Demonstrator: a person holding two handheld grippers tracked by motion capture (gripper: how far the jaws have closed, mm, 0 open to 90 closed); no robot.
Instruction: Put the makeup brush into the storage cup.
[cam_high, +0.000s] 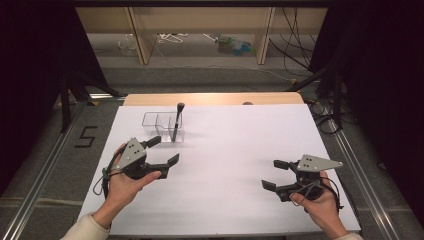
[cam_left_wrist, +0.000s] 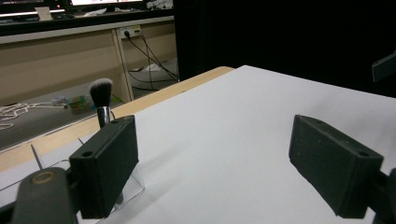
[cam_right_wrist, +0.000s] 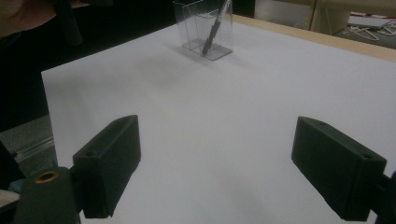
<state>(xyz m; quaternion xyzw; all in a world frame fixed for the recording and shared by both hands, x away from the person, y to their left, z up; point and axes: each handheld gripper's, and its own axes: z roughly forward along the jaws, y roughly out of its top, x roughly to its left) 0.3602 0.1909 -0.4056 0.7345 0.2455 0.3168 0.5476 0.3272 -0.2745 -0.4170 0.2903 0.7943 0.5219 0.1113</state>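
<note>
A clear plastic organiser (cam_high: 152, 121) with compartments stands at the back left of the white table (cam_high: 225, 165). A makeup brush (cam_high: 177, 121) leans upright in its right compartment, bristles up; the brush (cam_left_wrist: 101, 95) rises behind my left jaw, and the brush (cam_right_wrist: 215, 28) and organiser (cam_right_wrist: 198, 25) sit far off in the right gripper view. My left gripper (cam_high: 163, 150) is open, just in front of the organiser, with nothing between its jaws. My right gripper (cam_high: 275, 174) is open over the bare front right of the table, also holding nothing.
A wooden strip (cam_high: 215, 98) runs along the table's far edge. Beyond it are shelf legs, cables and small litter on the floor (cam_high: 230, 45). Metal rails (cam_high: 47, 165) flank the table. A "5" is marked on the floor (cam_high: 86, 136) at left.
</note>
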